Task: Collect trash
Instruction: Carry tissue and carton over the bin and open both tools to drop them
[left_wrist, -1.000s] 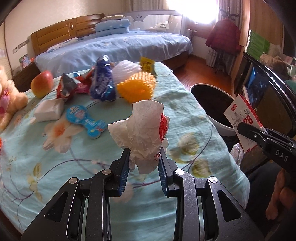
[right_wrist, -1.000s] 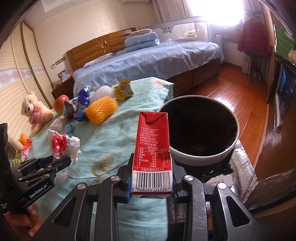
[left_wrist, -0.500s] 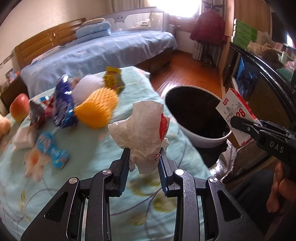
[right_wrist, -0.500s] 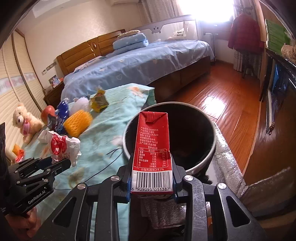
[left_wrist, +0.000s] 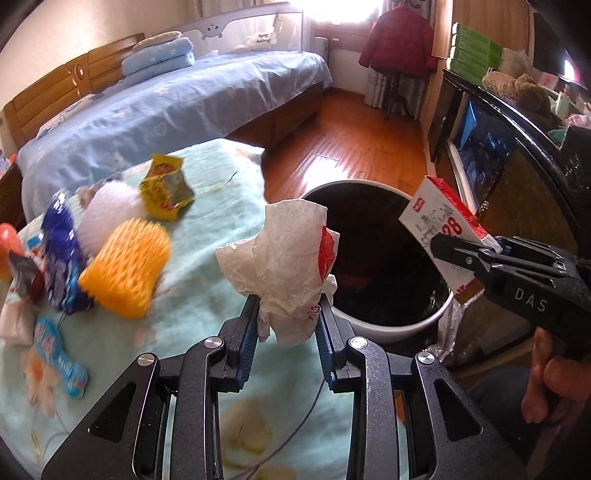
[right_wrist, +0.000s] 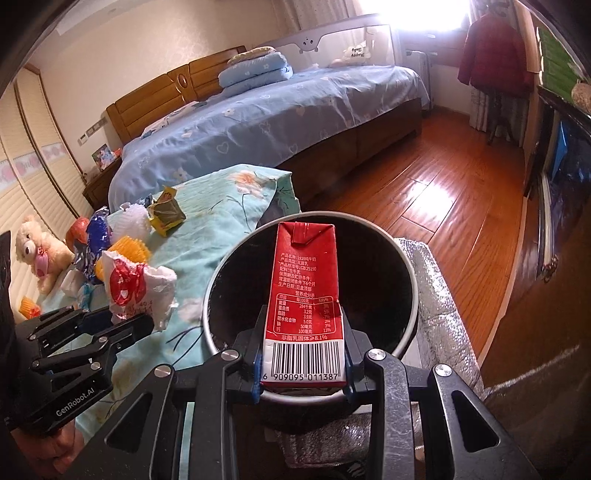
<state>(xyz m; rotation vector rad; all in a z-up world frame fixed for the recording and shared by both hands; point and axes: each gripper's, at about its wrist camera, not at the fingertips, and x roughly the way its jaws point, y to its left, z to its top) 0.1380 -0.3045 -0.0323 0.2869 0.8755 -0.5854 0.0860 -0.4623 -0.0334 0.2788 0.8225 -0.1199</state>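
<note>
Bedroom bin: right gripper w/ carton above.

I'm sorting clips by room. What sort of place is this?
A home bedroom, most likely: a bed with a wooden headboard and folded quilt, and a red coat hanging by the window.

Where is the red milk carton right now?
The red milk carton is clamped upright in the right gripper, in front of the open mouth of the round bin, with the flowered bed cover to its left.
</note>
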